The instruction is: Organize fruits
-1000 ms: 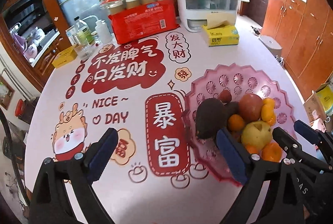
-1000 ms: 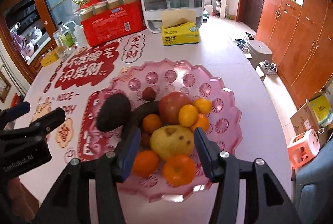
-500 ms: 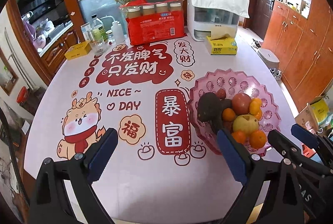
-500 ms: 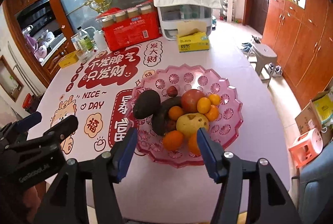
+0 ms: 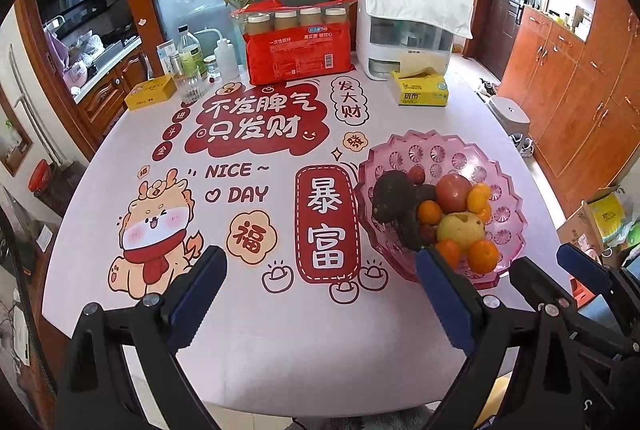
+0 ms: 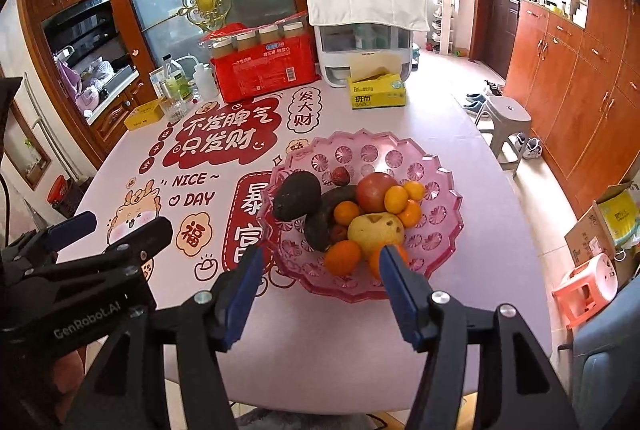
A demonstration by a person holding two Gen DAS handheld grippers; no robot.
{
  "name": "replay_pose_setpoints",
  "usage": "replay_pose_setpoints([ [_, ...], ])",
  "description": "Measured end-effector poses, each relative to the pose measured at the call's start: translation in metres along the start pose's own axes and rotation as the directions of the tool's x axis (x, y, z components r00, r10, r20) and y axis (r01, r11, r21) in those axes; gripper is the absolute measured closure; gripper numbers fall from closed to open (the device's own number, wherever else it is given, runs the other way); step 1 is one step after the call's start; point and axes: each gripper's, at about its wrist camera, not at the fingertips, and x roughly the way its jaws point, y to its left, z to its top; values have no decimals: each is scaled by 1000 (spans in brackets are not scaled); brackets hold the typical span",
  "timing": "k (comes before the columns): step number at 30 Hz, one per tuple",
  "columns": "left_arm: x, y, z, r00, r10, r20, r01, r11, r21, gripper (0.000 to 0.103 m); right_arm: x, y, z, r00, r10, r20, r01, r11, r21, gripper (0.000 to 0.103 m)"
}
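A pink scalloped fruit plate [image 6: 432, 186] [image 5: 504, 182] stands on the right half of the printed table. Piled in it are a dark avocado [image 6: 297, 196], a red apple [image 6: 375, 191], a yellow pear [image 6: 375, 228] and several small oranges [image 6: 342, 257]. My right gripper [image 6: 320, 262] hovers above the plate's near rim, open, nothing between its blue pads. My left gripper [image 5: 320, 266] hangs open and empty over the table's near middle, left of the plate. The right gripper's fingers [image 5: 576, 268] show at the left wrist view's lower right.
At the table's far side stand a red pack of cups [image 5: 298, 46], a white covered dispenser [image 5: 408, 30], a yellow tissue box [image 5: 420, 92], bottles and a glass [image 5: 192, 66] and a small yellow box [image 5: 150, 92]. A grey stool [image 6: 504, 118] and wooden cabinets lie to the right.
Both grippers have pulled back and up from the plate, so it looks smaller and farther. The right gripper's jaws stand a little wider. The fruit has not moved.
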Motion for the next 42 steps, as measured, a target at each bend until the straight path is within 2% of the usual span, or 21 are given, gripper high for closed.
replay_pose_setpoints([
  [22, -5, 3, -4, 1000, 3, 5, -3, 1000, 0, 8, -3, 3, -2, 1000, -6, 3, 6, 1000, -2, 42],
  [42, 5, 4, 1, 1000, -8, -9, 8, 1000, 4, 8, 7, 2, 0, 1000, -16, -17, 16, 1000, 11, 42],
])
